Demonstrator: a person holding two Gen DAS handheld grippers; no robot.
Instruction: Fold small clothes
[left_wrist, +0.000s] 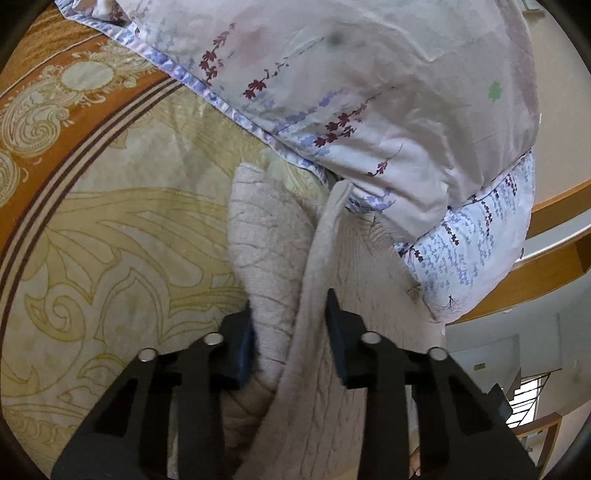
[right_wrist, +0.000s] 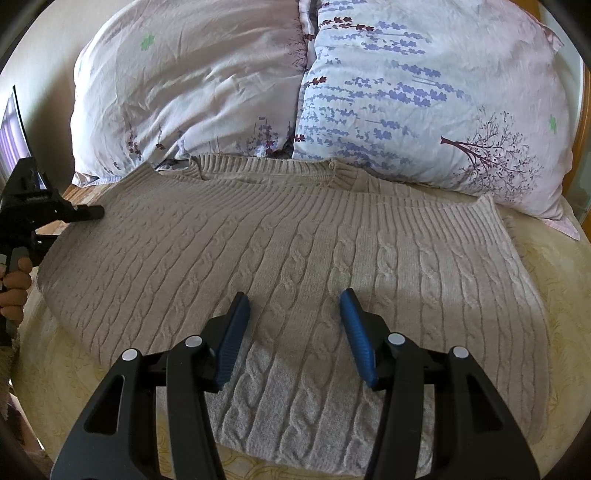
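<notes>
A beige cable-knit sweater (right_wrist: 295, 251) lies spread flat on the bed, collar toward the pillows. My right gripper (right_wrist: 295, 306) is open and empty, its blue pads (right_wrist: 236, 332) hovering just above the sweater's lower middle. My left gripper (left_wrist: 290, 310) has its jaws around a raised fold of the sweater's edge (left_wrist: 273, 258), which runs up between the fingers. The left gripper also shows in the right wrist view (right_wrist: 88, 212) at the sweater's left shoulder, held by a hand.
Two floral pillows (right_wrist: 424, 103) lie against the sweater's collar at the head of the bed. The bedspread (left_wrist: 110, 240) is cream and orange with ornate patterns. A wooden bed frame (left_wrist: 554, 210) runs on the right of the left wrist view.
</notes>
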